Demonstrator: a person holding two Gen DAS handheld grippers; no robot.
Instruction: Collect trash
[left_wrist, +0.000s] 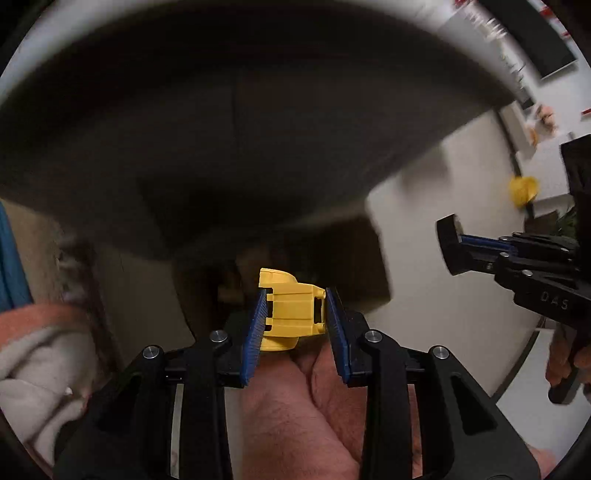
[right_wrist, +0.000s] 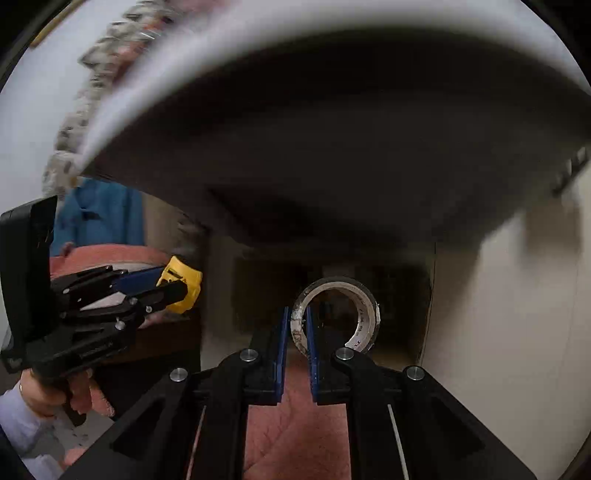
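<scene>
Ridged yellow plastic piece (left_wrist: 293, 312), near-empty tape roll (right_wrist: 338, 317)

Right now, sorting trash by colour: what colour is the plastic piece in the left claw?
Yellow plastic piece; clearest in the left wrist view.

Both wrist cameras look steeply down along their fingers (left_wrist: 258, 325), close to a dark bin opening (left_wrist: 258, 147). Each catches the other gripper at its edge: the right gripper (left_wrist: 448, 245) on the left view's right, the left gripper (right_wrist: 177, 282) on the right view's left.

Both grippers point steeply downward. The left gripper (left_wrist: 295, 314) has its blue-padded fingers (left_wrist: 256, 332) clamped on a yellow plastic piece (left_wrist: 291, 310). The right gripper (right_wrist: 295, 332) has its fingers (right_wrist: 282, 343) nearly together, pinching the wall of a tape roll (right_wrist: 338, 317). A hand (right_wrist: 55, 395) grips the left gripper's handle
</scene>
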